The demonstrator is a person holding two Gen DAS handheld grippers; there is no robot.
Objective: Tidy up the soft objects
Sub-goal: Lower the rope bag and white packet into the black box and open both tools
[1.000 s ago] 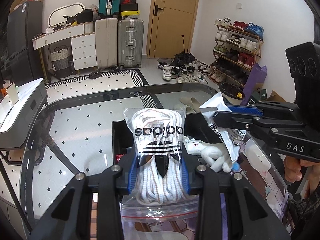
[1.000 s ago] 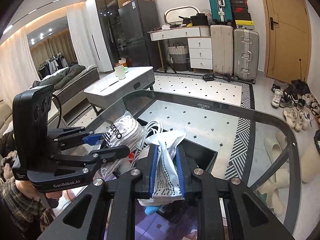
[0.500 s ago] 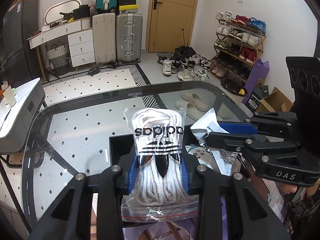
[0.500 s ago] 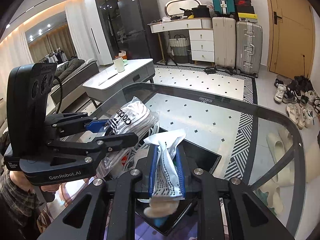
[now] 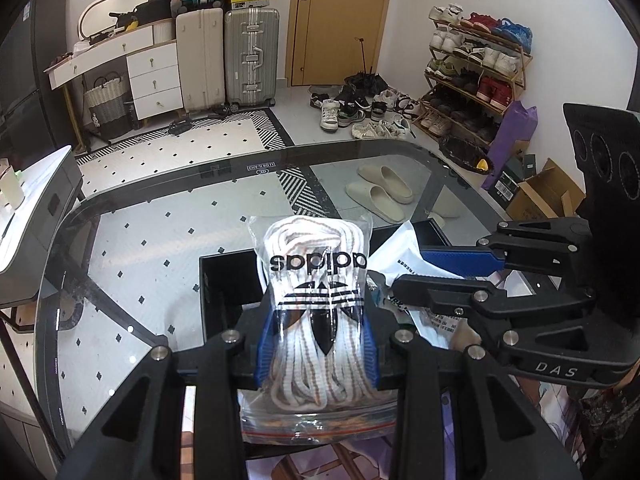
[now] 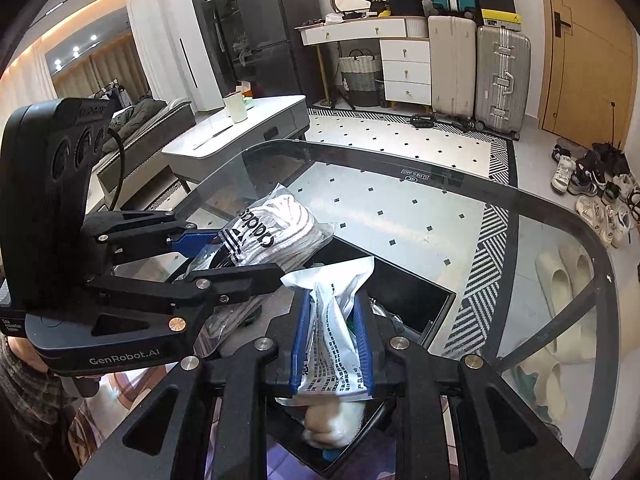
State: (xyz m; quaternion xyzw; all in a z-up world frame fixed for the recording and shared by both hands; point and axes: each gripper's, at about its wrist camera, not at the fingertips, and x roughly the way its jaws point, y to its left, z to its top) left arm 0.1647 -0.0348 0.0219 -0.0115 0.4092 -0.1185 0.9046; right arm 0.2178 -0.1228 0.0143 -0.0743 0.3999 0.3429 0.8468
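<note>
While both soft packets hang above the black box (image 5: 224, 280), each sits pinched in its own hand-held gripper. The clear bag of white laces (image 5: 316, 312) — printed with a black trefoil logo — is clamped between the blue pads of the left hand-held gripper (image 5: 316, 344), jaws narrowed onto its lower half, its zip edge drooping below them. Just to the right of the black box's middle, the white printed pouch (image 6: 336, 320) is squeezed by the right hand-held gripper (image 6: 332, 344), jaws nearly together, with a pale stuffed lump (image 6: 332, 424) hanging beneath. The pouch's top corner nearly meets the left gripper's lower finger. Under the box lies the glass desk (image 5: 160, 240), and beyond its far rim pale slippers (image 5: 380, 196) rest on the floor.
</note>
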